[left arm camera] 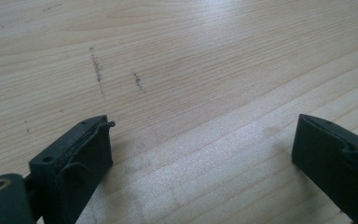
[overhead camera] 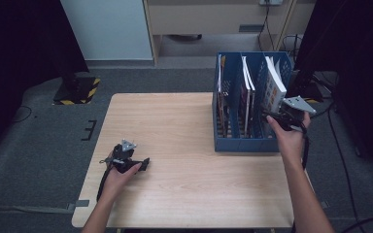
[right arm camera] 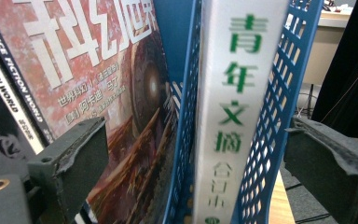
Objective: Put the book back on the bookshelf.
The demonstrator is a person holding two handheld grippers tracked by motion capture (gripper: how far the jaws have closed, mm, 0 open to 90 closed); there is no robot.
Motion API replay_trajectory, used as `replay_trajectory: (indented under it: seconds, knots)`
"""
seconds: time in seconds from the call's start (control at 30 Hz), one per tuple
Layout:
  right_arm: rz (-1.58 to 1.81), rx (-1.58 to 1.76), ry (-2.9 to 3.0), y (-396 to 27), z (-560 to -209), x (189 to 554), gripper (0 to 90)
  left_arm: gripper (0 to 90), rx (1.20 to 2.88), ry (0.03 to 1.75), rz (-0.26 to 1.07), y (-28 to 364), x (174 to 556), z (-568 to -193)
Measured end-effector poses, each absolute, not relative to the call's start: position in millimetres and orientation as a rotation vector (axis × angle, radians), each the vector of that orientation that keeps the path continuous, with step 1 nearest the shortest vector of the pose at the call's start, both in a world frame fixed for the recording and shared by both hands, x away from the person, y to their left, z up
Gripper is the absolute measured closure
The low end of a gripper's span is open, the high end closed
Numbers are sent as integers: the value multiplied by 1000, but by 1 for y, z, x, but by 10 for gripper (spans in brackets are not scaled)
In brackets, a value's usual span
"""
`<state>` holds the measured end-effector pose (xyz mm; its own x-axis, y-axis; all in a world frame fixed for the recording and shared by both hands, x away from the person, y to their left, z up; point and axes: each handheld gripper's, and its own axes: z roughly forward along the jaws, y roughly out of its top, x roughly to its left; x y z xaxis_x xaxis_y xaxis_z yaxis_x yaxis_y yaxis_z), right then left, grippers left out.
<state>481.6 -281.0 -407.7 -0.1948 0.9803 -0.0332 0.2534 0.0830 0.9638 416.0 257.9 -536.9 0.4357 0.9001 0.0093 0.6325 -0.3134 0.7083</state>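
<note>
The white-spined magazine stands in the rightmost slot of the blue rack at the table's far right. The right tool is spread wide around its spine, nothing pinched. It should be drawn straight back, clear of the rack wall. The left tool rests released.
</note>
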Motion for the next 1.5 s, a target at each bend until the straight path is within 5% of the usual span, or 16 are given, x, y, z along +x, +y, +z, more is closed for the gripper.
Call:
replay_trajectory:
  seconds: [1.5]
  knots:
    - [1231, 1243, 1689, -266, -430, 420, 55, 24, 2061, 1278, 536, 256, 416, -537]
